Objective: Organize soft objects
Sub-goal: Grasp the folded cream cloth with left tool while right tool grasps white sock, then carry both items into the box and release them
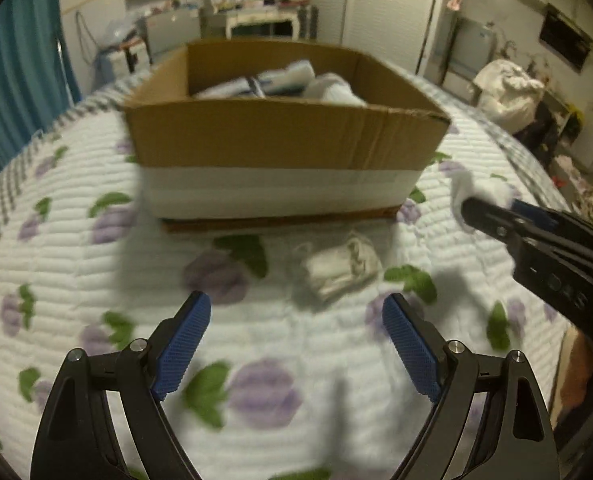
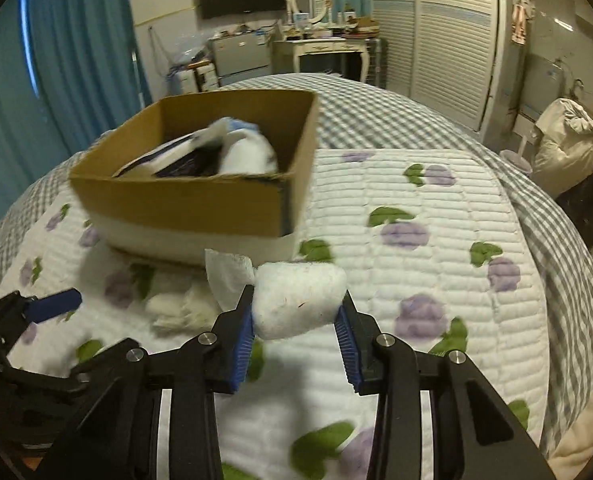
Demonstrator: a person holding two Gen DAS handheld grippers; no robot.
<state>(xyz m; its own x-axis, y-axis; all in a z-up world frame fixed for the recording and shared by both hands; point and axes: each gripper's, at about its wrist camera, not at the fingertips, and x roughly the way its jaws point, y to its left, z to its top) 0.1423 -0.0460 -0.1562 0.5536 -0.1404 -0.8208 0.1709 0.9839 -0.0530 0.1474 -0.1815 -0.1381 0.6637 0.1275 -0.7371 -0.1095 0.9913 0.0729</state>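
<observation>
Nearest the lens in the left wrist view: left gripper (image 1: 296,316), black arms with blue ribbed pads, spread wide with nothing between them, hovering over the quilt. Same tool visible at the lower left edge of the right wrist view (image 2: 52,306), one blue pad poking forward.

Underneath everything, white quilted bedspread with purple flowers and green leaves (image 1: 76,240), grey checked border along its far edge (image 2: 376,120).

Resting on that bedspread, open brown cardboard box with a white band around its lower part (image 1: 280,140), also seen slightly from the side in the right wrist view (image 2: 184,200). Inside it, several white and blue-striped soft items (image 1: 280,84), heaped together and too blurred to separate (image 2: 236,148).

Closed on a white fluffy cotton-like wad (image 2: 300,300), right gripper (image 2: 298,320), same black build with blue pads, jaws narrowed and pressing both sides of the wad, held up just in front of the box's near right corner. Thin white sheet of tissue or gauze (image 2: 228,276) sticking out at the wad's left side. From the left wrist view, right gripper (image 1: 492,212) entering at the right edge with the white wad (image 1: 476,190) at its tip, beside the box's right end.

Lying loose on the bedspread, small cream-white folded cloth bundle (image 1: 340,268), between the box and the left gripper's open pads, near but not touched; blurred in the right wrist view (image 2: 180,308).
</observation>
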